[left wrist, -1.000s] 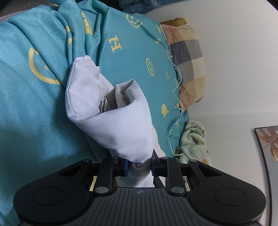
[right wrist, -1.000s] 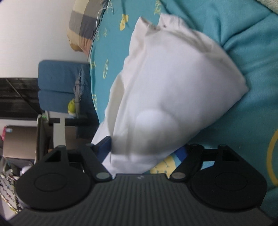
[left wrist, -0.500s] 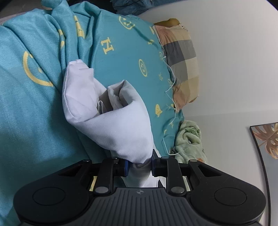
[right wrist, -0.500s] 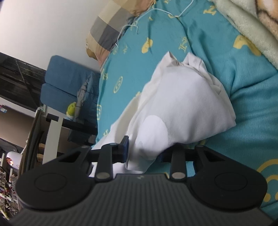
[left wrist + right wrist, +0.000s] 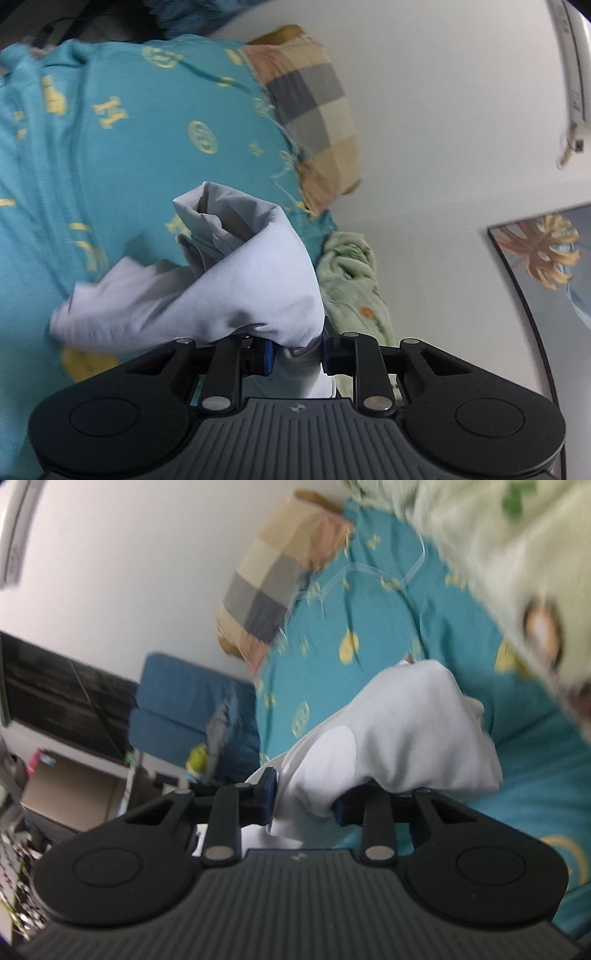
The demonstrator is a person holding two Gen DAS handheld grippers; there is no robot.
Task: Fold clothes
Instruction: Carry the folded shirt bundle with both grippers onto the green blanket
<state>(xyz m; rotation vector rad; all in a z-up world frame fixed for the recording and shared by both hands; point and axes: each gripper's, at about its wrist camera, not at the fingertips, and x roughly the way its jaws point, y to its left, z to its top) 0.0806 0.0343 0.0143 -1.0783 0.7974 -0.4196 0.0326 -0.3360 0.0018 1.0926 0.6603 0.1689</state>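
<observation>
White garment (image 5: 229,295) now higher, fingertips of both tools buried.

**Garment bunched over the bed, a pillow at the far end**

The garment (image 5: 236,291) lies bunched above the bedsheet (image 5: 122,155), one end between the jaws of the left gripper (image 5: 295,349) and another end between the jaws of the right gripper (image 5: 303,805). In the left wrist view the pillow (image 5: 314,110) sits on the bed behind the garment and against the wall (image 5: 443,110). A crumpled blanket (image 5: 347,273) lies just right of the garment, at the sheet's edge. A framed picture (image 5: 546,266) hangs on the wall further right. In the right wrist view the blanket rises to the right of the garment, the pillow lies behind it, and a chair (image 5: 184,705) stands left of the bed, beyond its edge.
</observation>
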